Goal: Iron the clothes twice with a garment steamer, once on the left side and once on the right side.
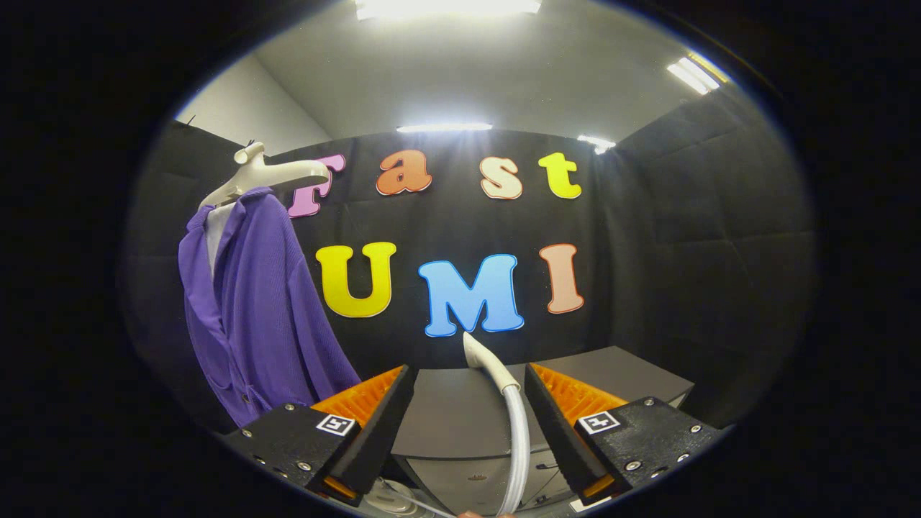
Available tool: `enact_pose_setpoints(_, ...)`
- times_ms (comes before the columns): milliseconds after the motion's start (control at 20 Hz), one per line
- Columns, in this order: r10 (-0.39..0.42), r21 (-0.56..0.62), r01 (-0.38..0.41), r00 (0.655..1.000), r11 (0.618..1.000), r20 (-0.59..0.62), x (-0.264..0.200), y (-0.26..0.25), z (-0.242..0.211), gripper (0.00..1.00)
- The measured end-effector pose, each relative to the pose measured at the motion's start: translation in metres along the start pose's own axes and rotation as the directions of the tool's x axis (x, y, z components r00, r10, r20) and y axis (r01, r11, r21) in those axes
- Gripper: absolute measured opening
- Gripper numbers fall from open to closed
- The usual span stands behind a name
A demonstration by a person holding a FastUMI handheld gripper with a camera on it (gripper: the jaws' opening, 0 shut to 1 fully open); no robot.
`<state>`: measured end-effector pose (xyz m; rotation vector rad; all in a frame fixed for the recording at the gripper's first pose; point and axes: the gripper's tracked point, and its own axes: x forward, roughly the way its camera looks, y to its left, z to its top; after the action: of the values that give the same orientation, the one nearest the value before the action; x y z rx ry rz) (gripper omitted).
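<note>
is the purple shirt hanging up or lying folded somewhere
Hanging. The purple shirt drapes from a hanger, beyond the open claw, whose fingers flank the steamer hose.

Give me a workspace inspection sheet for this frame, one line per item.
Surface: grey cabinet top beyond the fingers, bare where visible.
Job's things: purple garment hangs on a pale hanger, off to the left of the fingers; white steamer head on its hose rises between the fingers, nearer the right one.
Clutter: nothing seen.
Gripper: gripper open, fingers apart, pressing on nothing; steamer hose passes through the gap.
Cables: white steamer hose runs down below the fingers; a thin cord beside it.
Surroundings: black booth wall, ceiling lights on.
</note>
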<state>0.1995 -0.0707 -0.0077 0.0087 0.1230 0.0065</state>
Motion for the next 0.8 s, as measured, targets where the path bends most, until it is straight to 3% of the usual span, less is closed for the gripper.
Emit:
enact_pose_setpoints(450,0.086,0.049,-0.081,0.990,0.996,-0.116,0.109,-0.042,-0.024,0.96)
enact_pose_setpoints(800,0.221,0.262,-0.156,0.944,0.952,-0.244,0.175,-0.051,-0.045,0.95)
